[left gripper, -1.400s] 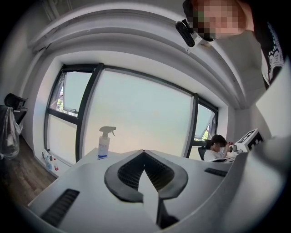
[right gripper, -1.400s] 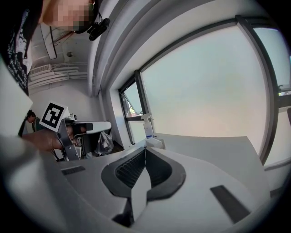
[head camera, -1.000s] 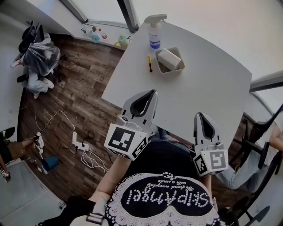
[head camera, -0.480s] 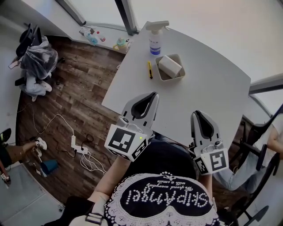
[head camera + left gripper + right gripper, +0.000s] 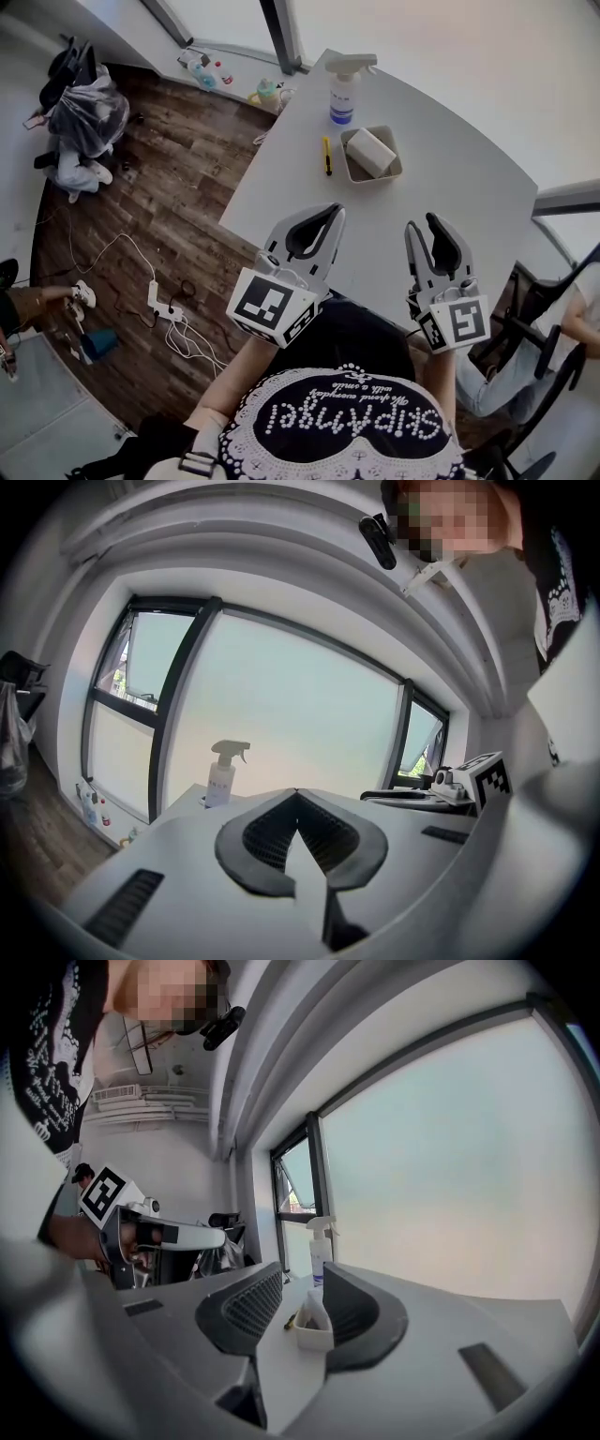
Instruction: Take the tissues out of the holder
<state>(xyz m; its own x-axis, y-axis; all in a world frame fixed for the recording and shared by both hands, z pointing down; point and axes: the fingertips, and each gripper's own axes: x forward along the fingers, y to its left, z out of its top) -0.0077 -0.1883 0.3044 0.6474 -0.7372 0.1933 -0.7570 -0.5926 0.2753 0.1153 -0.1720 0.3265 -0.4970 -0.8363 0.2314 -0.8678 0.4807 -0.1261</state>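
Heads up, the tissues (image 5: pixel 372 150) are sitting in the holder (image 5: pixel 350 171), a white wad lying slanted across it and poking up over its rim. In your right gripper view the wad sticks up out of the holder too.

Both your grippers are well short of the holder, over the near edge of the table (image 5: pixel 459 192) on your side of it. Neither one is touching it.

Your left gripper (image 5: pixel 337 209) is clenched tight, tips pressed together with nothing in them. Your left gripper view shows the two pads meeting in a point.

Your right gripper (image 5: pixel 422 222) is opening up right now. The pads are apart with nothing pinched between them. Its view has the holder lined up in the gap, but far off.

Around the holder: a spray bottle (image 5: pixel 344 86) stands upright just beyond its far side. A yellow pen (image 5: pixel 326 156) lies flat just beside it on the floor side.
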